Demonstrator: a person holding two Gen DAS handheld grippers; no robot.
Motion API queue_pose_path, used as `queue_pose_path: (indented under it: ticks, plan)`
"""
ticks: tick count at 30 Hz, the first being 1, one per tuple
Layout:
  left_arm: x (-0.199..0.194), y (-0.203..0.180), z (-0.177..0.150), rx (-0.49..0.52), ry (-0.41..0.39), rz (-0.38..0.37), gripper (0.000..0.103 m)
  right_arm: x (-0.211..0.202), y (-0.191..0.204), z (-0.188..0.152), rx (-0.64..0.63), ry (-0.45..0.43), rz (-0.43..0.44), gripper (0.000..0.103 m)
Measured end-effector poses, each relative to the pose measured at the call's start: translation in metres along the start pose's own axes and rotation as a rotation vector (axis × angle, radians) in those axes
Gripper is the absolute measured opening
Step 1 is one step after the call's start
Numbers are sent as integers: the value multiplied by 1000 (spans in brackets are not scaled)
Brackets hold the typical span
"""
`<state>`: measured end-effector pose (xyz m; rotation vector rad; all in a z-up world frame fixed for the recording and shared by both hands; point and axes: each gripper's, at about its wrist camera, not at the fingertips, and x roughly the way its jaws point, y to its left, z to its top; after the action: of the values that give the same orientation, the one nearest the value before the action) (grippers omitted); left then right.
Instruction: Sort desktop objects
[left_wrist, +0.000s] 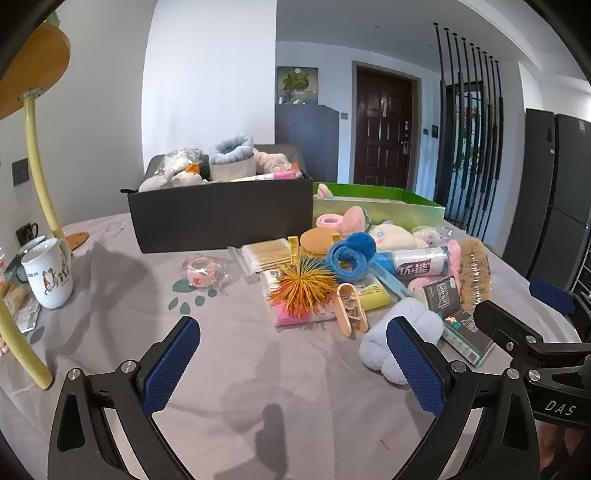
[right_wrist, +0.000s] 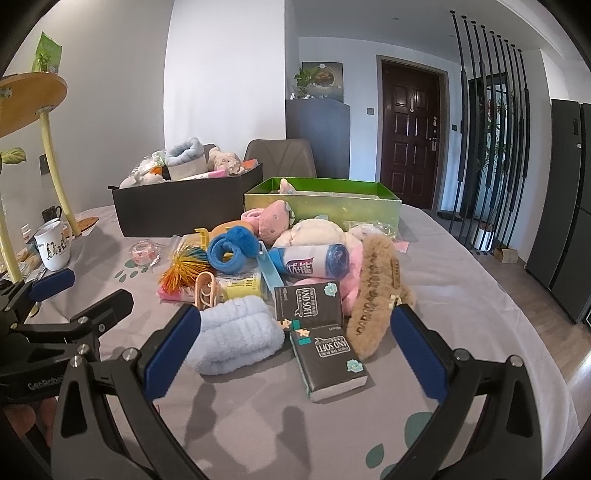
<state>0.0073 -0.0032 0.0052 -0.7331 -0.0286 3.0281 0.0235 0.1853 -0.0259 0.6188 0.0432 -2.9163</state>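
Our left tongs (left_wrist: 291, 354) gape wide and empty over the bare grey cloth of the worktop (left_wrist: 229, 387); our right tongs (right_wrist: 295, 347) stand just as wide, holding nothing, with a pale blue fluffy towel (right_wrist: 236, 334) and two dark tissue packs (right_wrist: 328, 358) lying between their tips. Past them we see the jumble of desktop objects (right_wrist: 280, 258), among them a spiky orange ball (left_wrist: 301, 291) and a wooden brush (right_wrist: 376, 291). Behind the pile sit a black box (left_wrist: 221, 218) stuffed with plush toys and a green box (right_wrist: 325, 201).

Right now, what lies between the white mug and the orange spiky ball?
In the left wrist view, a small pink item in clear wrap lies on the cloth between the white mug and the orange spiky ball; otherwise bare cloth.
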Motion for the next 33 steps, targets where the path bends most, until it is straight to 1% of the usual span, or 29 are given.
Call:
queue_pose_path:
  ticks: [15, 18, 20, 24, 26, 33]
  plan:
    - [-2, -1, -1, -3, -7, -4, 101, -2, -1, 0, -5, -11, 16, 102]
    - [-2, -1, -1, -4, -7, -6, 99, -4, 0, -1, -7, -12, 19, 102]
    - [-3, -1, -1, -7, -9, -9, 96, -3, 0, -1, -9, -12, 22, 102]
    - [-3, 0, -1, -14, -8, -15, 94, -4, 1, 0, -17, -12, 33, 100]
    - [-3, -1, -1, -13, -6, -16, 89, -3, 1, 0, -20, -10, 38, 98]
    - [4, -2, -2, -3, 23, -33, 88, 1, 6, 0, -41, 9, 60, 97]
